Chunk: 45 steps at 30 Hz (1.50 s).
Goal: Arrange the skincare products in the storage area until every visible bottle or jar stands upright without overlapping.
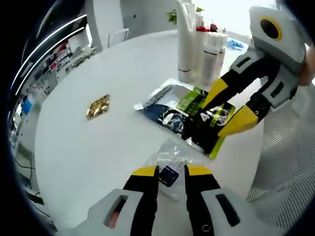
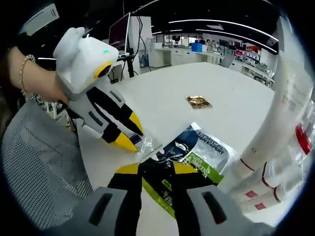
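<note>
Several tall white bottles [image 1: 197,46] stand upright at the upper centre of the left gripper view, with dark sachets [image 1: 189,115] lying flat on the white table [image 1: 88,152] just below them. At bottom centre the left gripper [image 1: 171,170] has its jaws spread around a clear packet [image 1: 167,160]. The right gripper [image 2: 156,168], jaws spread, hovers over the sachets; a gold wrapper [image 1: 98,106] lies at centre left.

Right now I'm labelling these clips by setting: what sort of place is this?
Probably an open office or lab. A large round white table holds skincare bottles, and behind it stand a computer monitor, long ceiling light strips and cluttered desks.
</note>
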{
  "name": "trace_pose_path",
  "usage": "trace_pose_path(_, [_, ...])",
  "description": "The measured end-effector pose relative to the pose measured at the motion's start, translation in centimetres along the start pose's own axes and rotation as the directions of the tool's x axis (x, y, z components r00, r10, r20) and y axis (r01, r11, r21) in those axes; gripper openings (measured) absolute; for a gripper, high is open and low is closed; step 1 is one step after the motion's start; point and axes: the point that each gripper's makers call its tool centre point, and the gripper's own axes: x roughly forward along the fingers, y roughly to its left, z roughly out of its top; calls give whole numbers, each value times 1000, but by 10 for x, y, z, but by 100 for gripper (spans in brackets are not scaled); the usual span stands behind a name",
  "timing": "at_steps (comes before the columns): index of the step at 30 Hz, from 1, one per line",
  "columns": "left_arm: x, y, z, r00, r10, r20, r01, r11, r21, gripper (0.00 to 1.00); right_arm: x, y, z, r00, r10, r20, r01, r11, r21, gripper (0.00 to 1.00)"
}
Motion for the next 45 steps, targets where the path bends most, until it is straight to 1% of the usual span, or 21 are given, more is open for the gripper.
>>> trace_pose_path(6, [-2,2,0,1000,7,-9,-7,1000,-4,22,-10,-10,-6,999,-35,-1,34,998,49,28])
trace_pose_path(9, [-3,2,-1,1000,10,-13,-10,1000,-6,23,-13,-14,-12,999,-49,-22,51,996,72,31])
trace_pose_path(11, [-5,3,-1,1000,14,-14,-14,1000,-8,24,-15,-15,-13,998,-57,-27,58,996,70,34])
trace_pose_path(14, [-7,3,-1,1000,19,-14,-19,1000,-7,26,-18,-16,-17,997,-63,-38,66,994,87,39])
trace_pose_path(17, [-9,3,-1,1000,23,-14,-23,1000,-13,28,-24,-17,-19,997,-69,-35,72,992,102,44])
trace_pose_path(19, [-10,2,0,1000,25,-14,-25,1000,-19,30,-28,-21,-21,996,-81,-46,86,990,115,49])
trace_pose_path(21, [-12,2,0,1000,28,-13,-29,999,-22,31,-33,-24,-23,994,-97,-48,102,987,123,52])
trace_pose_path(23, [-15,2,1,999,32,-11,-33,999,-22,32,-39,-28,-29,991,-117,-66,126,981,150,54])
trace_pose_path(24, [-15,1,1,999,33,-11,-34,999,-24,34,-42,-31,-32,989,-131,-70,141,975,170,56])
trace_pose_path(26, [-17,1,1,999,37,-9,-37,999,-28,37,-46,-35,-37,986,-147,-81,159,971,180,59])
trace_pose_path(29, [-20,1,2,999,49,-6,-50,998,-36,45,-53,-42,-40,980,-181,-81,194,959,206,65])
trace_pose_path(31, [-23,0,3,998,56,-1,-56,997,-45,50,-58,-45,-43,977,-191,-91,207,951,231,67])
trace_pose_path(33, [-25,0,3,998,63,3,-63,996,-60,54,-62,-50,-47,972,-209,-103,230,936,266,71])
trace_pose_path(37, [-32,3,2,996,87,8,-86,992,-91,62,-74,-58,-46,964,-250,-88,265,917,297,79])
trace_pose_path(42, [-43,5,-2,994,109,12,-106,984,-140,69,-91,-68,-43,957,-285,-57,288,903,319,86])
trace_pose_path(45, [-48,4,-4,994,107,14,-103,981,-164,78,-99,-73,-42,953,-301,-45,299,897,326,88])
